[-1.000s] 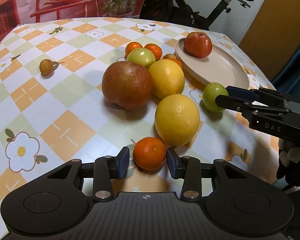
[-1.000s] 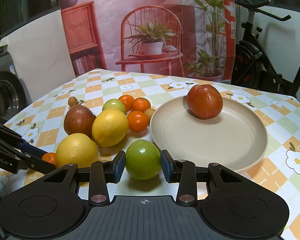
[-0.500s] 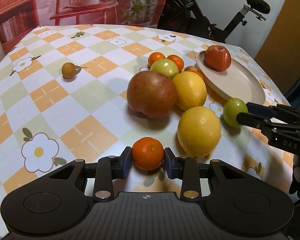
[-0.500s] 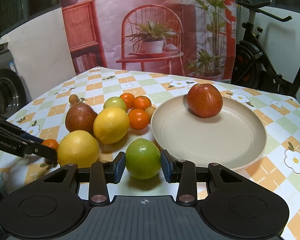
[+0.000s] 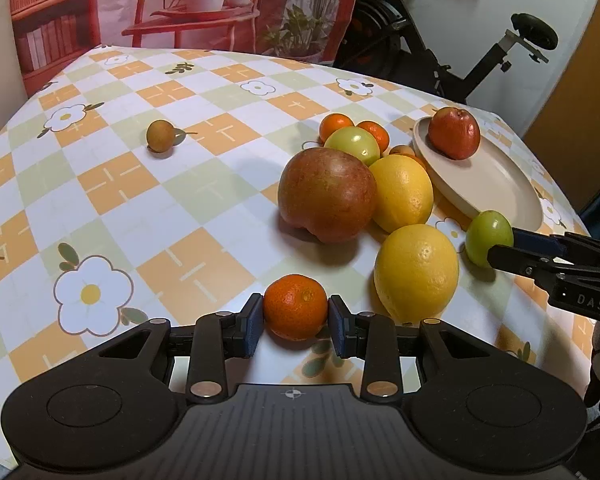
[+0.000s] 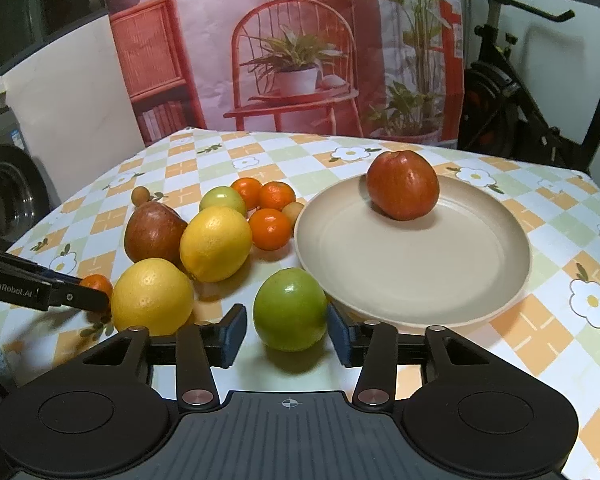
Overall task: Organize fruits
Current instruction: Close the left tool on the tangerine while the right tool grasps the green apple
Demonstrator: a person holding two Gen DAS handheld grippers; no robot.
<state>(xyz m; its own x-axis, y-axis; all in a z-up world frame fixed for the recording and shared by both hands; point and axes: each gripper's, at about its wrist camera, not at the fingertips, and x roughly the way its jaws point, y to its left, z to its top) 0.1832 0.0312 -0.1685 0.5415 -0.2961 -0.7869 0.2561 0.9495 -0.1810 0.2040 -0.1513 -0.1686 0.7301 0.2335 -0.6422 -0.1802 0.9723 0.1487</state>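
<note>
Fruit: scattered on the table (image 5: 204,216), one piece already on the plate (image 6: 412,280).
Left claw (image 5: 295,325): clamped on a small mandarin (image 5: 295,306), both blue pads pressed against its sides, the fruit at the table's near edge.
Right claw (image 6: 286,330): jaws opening around the green apple (image 6: 290,309); a gap shows at the left pad, the right pad sits just at the skin, and the apple rests on the table just beside the plate's near rim.
Near lemon (image 5: 416,272): right of the mandarin, between the two claws.
Far lemon (image 5: 403,192): behind it, touching the big reddish pear (image 5: 327,194).
Cluster behind: a pale green fruit (image 5: 353,145), more mandarins (image 6: 270,229) and a small brown fruit (image 6: 293,212) packed against the plate's left rim.
Plate: cream, to the right, carrying one red apple (image 6: 402,190) at its far side.
Stray: a small brown fruit with a stem (image 5: 160,141) sits alone, well apart on the left.
Table: checked cloth with white flowers.
</note>
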